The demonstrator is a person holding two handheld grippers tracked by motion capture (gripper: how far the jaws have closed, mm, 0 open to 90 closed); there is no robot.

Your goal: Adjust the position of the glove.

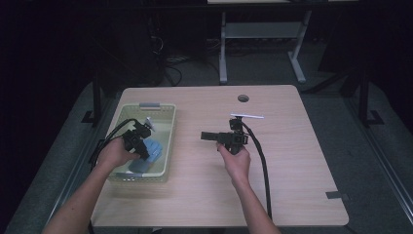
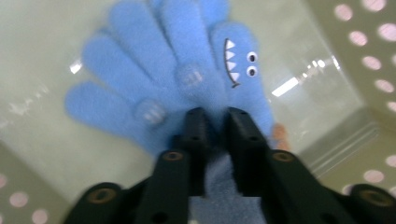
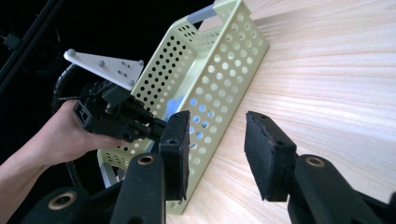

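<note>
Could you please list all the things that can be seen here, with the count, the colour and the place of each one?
basket: 1, pale green, perforated walls, on the left part of the table.
glove: 1, blue and fluffy, with a small face of eyes and teeth on one finger, lying inside the basket.
table: 1, light wood, with a round hole near its far edge.
desk frame: 1, white, on the floor behind the table.
left gripper: 1, black, down in the basket, jaws narrow around the glove's cuff end.
right gripper: 1, black, above bare table right of the basket, jaws apart with nothing between.
hands: 2, one on each gripper.
</note>
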